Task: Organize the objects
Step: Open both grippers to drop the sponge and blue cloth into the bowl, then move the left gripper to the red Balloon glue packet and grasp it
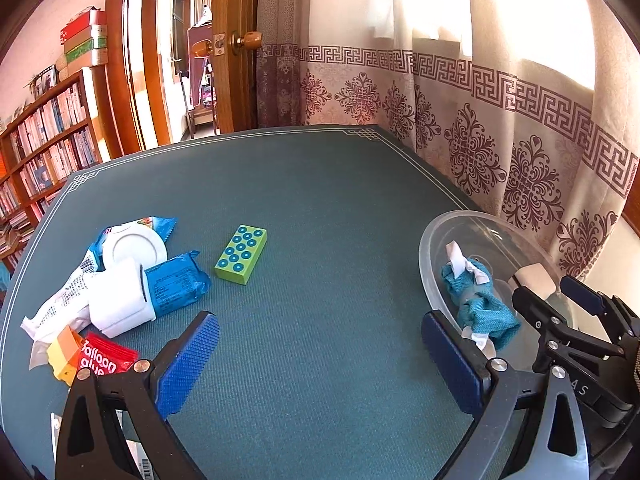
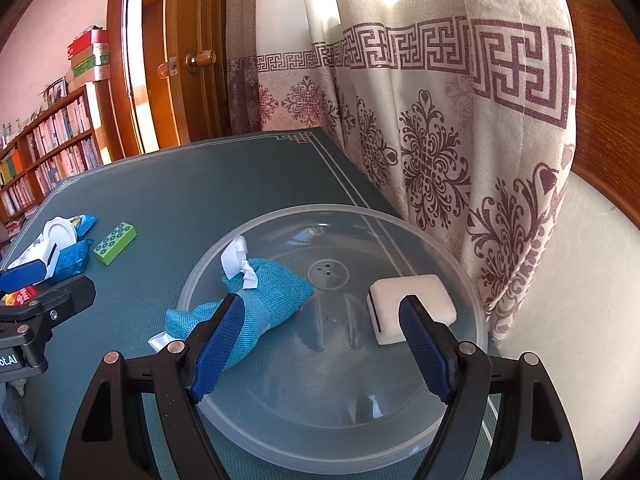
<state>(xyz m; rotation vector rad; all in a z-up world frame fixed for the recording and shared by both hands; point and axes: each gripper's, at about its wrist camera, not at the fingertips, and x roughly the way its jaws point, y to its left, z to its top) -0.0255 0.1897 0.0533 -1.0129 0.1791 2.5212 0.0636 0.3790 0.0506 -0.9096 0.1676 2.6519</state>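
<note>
On the green table mat (image 1: 320, 200), my left gripper (image 1: 320, 356) is open over bare mat with nothing between its blue pads. A green studded block (image 1: 241, 254) lies ahead of it. To its left is a pile: a white roll (image 1: 120, 298), blue packets (image 1: 176, 284), a white disc (image 1: 134, 248) and a red packet (image 1: 104, 360). My right gripper (image 2: 320, 344) is open above a clear bowl (image 2: 360, 212). The bowl holds a blue cloth pouch (image 2: 272, 300), beside the gripper's left finger, and a white block (image 2: 412, 304), behind its right finger.
A patterned curtain (image 1: 500, 140) hangs close along the table's right edge, just behind the bowl. A wooden door (image 1: 236, 40) and a bookshelf (image 1: 48, 140) stand beyond the far and left edges. The left gripper (image 2: 40, 288) shows at the left of the right wrist view.
</note>
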